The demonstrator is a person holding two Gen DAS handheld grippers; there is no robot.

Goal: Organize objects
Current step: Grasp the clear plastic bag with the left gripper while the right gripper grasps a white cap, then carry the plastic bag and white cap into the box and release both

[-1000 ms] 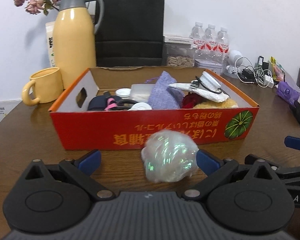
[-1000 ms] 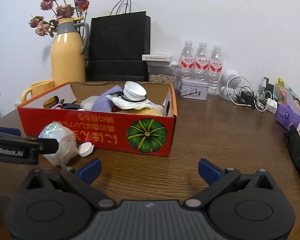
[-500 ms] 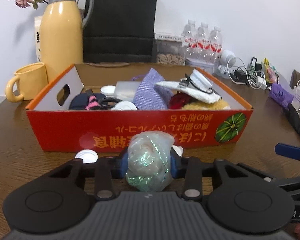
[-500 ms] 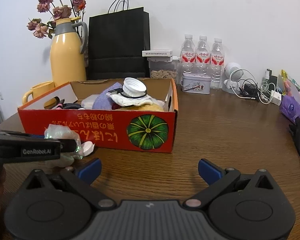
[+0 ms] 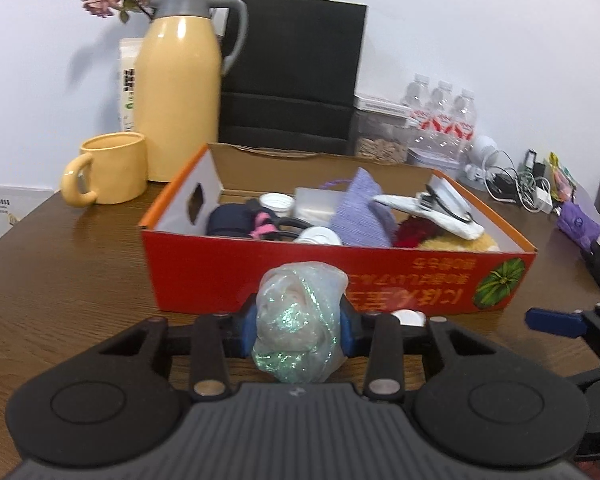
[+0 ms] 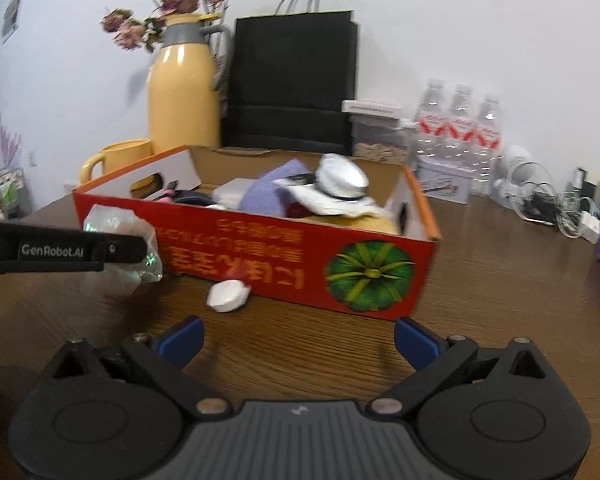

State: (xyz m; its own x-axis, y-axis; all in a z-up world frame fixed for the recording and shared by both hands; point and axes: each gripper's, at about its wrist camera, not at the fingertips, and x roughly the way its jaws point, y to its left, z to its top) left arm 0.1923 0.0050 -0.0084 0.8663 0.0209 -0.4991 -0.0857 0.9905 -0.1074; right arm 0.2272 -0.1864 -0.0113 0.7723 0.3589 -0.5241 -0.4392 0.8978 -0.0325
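My left gripper [image 5: 300, 332] is shut on a crumpled, glittery clear plastic bag [image 5: 300, 304], both blue pads pressing its sides, just in front of the red cardboard box [image 5: 220, 280]. The box holds a purple cloth, a white hat and other small items. In the right wrist view the bag [image 6: 112, 220] shows at the left, against the box front [image 6: 260, 248], behind a left finger. A white cap [image 6: 228, 295] lies on the table by the box. My right gripper [image 6: 299, 340] hovers over bare table before the box; its wide jaws are closing with nothing between them.
Behind the box stand a yellow thermos [image 5: 178, 92] with dried flowers, a yellow mug [image 5: 112, 172], a black paper bag [image 5: 292, 80] and water bottles [image 5: 440, 116]. Cables and chargers [image 5: 516, 184] and a purple pouch [image 5: 578, 220] crowd the right side.
My left jaws went from wide open around the bag to shut on it, and hold it still. The right gripper has drifted left and nearer the box; the white cap now lies exposed.
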